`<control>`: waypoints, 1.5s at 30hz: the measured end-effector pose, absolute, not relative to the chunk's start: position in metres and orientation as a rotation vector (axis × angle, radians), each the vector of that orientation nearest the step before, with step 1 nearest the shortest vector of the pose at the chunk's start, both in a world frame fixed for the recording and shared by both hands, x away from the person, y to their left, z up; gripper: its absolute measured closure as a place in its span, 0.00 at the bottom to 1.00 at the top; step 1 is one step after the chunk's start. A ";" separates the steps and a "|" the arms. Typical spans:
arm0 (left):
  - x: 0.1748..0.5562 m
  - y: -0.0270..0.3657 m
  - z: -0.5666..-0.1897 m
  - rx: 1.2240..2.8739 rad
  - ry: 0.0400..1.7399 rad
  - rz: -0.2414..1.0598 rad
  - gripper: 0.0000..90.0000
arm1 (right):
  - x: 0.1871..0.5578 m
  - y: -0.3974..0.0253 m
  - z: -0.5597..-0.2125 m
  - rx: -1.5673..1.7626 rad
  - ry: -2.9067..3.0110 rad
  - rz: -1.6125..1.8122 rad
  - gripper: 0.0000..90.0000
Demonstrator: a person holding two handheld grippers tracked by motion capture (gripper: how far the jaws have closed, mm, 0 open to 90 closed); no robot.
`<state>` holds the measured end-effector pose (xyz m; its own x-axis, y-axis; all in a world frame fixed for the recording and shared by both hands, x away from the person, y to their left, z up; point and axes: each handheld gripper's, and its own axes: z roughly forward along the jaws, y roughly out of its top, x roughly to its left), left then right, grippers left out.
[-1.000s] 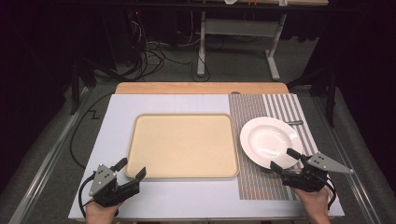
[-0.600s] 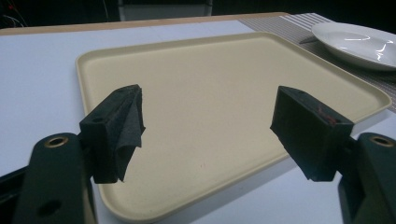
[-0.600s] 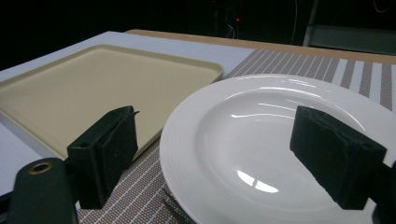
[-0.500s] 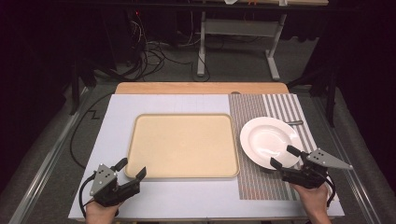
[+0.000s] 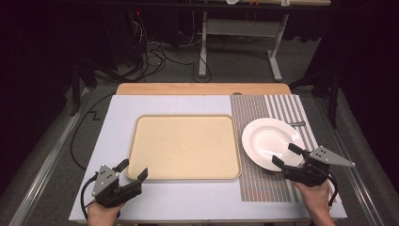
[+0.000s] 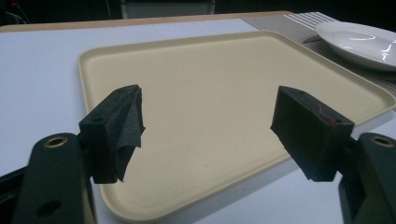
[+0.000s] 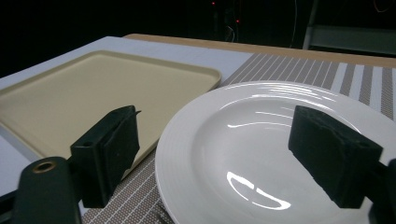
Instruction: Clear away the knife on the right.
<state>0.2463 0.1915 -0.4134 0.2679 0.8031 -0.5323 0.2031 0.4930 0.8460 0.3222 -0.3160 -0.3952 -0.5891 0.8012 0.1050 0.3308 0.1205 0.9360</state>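
A beige tray (image 5: 184, 147) lies empty in the middle of the white table. To its right a white plate (image 5: 272, 142) rests on a striped placemat (image 5: 263, 181). My left gripper (image 5: 131, 170) stands open at the tray's near left corner, with the tray (image 6: 224, 107) spread out past its jaws. My right gripper (image 5: 286, 155) is open at the plate's near edge, one jaw over the rim. In the right gripper view the plate (image 7: 261, 154) lies just beyond the jaws and the tray (image 7: 84, 93) shows at left.
A thin metal utensil (image 5: 296, 124) peeks out from behind the plate on the placemat. A wooden strip (image 5: 202, 88) runs along the table's far edge. Beyond it are cables and a desk frame (image 5: 240, 42) on the dark floor.
My right gripper has crept slightly forward toward the plate. The left gripper has hardly moved.
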 end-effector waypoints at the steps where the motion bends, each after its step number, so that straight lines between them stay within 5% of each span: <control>1: 0.247 0.191 -0.413 1.016 1.270 0.515 0.29 | 0.324 -0.316 -0.395 1.101 1.972 1.477 0.22; 45: 0.248 0.188 -0.414 1.019 1.268 0.528 0.28 | 0.367 -0.327 -0.382 1.177 2.021 1.361 0.21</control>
